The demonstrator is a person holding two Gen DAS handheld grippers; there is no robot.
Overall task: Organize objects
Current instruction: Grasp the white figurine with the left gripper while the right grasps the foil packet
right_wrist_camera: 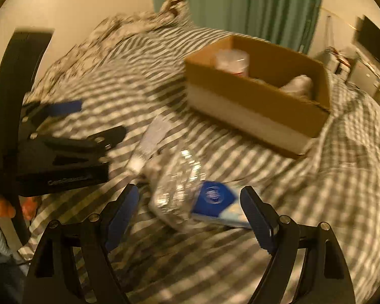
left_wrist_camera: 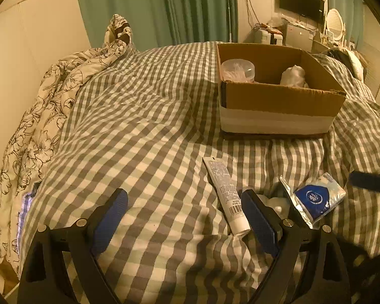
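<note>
A cardboard box stands on the checked bed cover; inside are a clear tub and a crumpled bag. The box also shows in the right wrist view. A white tube lies just left of my left gripper's right finger. A blue and silver packet lies to its right. My left gripper is open and empty above the cover. My right gripper is open, with a clear plastic bag and the blue packet between its fingers, blurred. The tube lies beyond.
A floral quilt is bunched along the bed's left side by the wall. Green curtains hang behind. A desk with a monitor and mirror stands at the far right. The left gripper's body is at the left of the right wrist view.
</note>
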